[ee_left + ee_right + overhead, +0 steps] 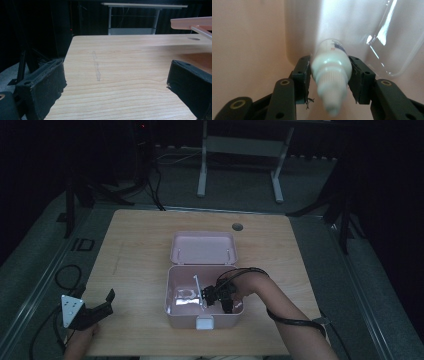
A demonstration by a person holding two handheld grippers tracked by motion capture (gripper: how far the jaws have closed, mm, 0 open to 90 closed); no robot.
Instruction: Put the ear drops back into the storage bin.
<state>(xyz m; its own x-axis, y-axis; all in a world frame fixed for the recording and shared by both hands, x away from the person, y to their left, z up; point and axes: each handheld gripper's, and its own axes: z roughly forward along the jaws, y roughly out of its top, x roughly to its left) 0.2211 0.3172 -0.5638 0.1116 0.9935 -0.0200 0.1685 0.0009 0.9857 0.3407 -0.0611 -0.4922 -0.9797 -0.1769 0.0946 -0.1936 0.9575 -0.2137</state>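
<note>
One small white bottle (pixel 331 72), cap toward the camera, clamped between the right tool (pixel 221 296) jaws, down inside the open pink box (pixel 172 290) on the desk (pixel 135 245). Box lid (pixel 204 247) is flipped back; a clear plastic divider (pixel 387 37) sits beside the bottle. Likely placing or lifting it: keep the grip square on the body, move straight and clear of the divider and wall. Left tool (pixel 95 312) rests on the desk, well apart, jaws spread, empty. Count: one bottle, one box, two tools.
</note>
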